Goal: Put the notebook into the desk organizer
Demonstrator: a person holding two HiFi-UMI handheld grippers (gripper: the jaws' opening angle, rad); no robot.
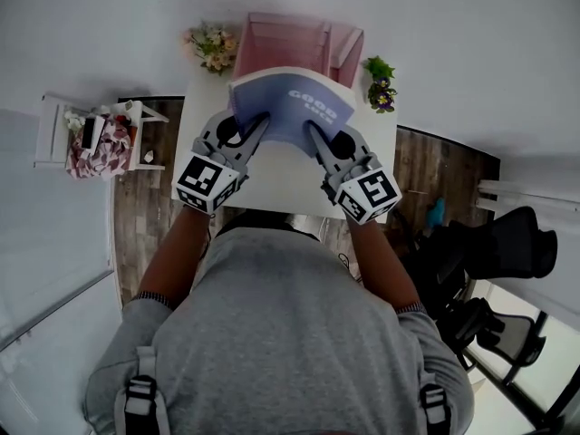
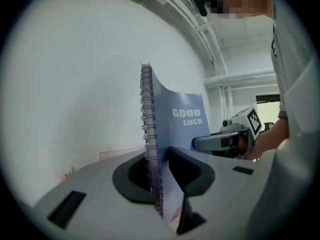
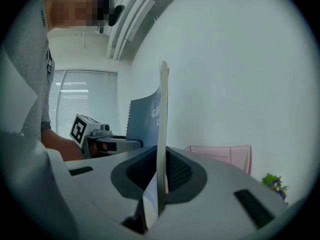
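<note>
Notebook (image 1: 290,107) is held clear of the bench (image 1: 272,184), long axis across the frame. Left gripper (image 1: 258,125) fingers pinch the spiral edge; right gripper (image 1: 315,132) fingers pinch the opposite edge. Pink desk organizer (image 1: 283,45) sits just beyond, toward frame top, about equally near both.
</note>
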